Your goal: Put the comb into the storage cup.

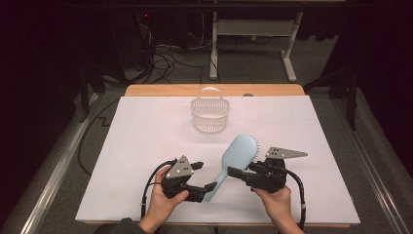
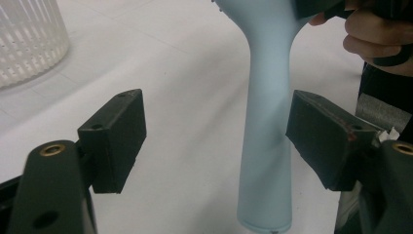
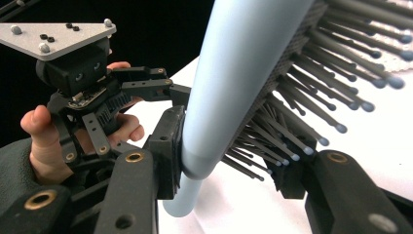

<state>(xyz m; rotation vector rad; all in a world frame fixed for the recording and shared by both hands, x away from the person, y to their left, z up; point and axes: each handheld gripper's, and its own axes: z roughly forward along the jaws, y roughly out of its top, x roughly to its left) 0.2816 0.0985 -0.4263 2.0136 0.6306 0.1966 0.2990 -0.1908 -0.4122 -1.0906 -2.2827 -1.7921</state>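
One pale blue plastic hairbrush with dark, ball-tipped bristles lies between two hand-held black tongs on the white table sheet. The right tongs are clamped on the brush at the lower end of its oval head, one jaw flat on the smooth blue back and the other pressed in among the bristles, as the right gripper view shows. The brush handle runs down from there toward the left tongs. Those stand wide, one jaw on either side of the handle; whether the nearer jaw touches it I cannot tell, and the other is well apart from it. Two hands hold the tongs, one each. Beyond both tongs, farther up the sheet, stands one white slotted plastic basket with a hoop handle, well apart from the brush.
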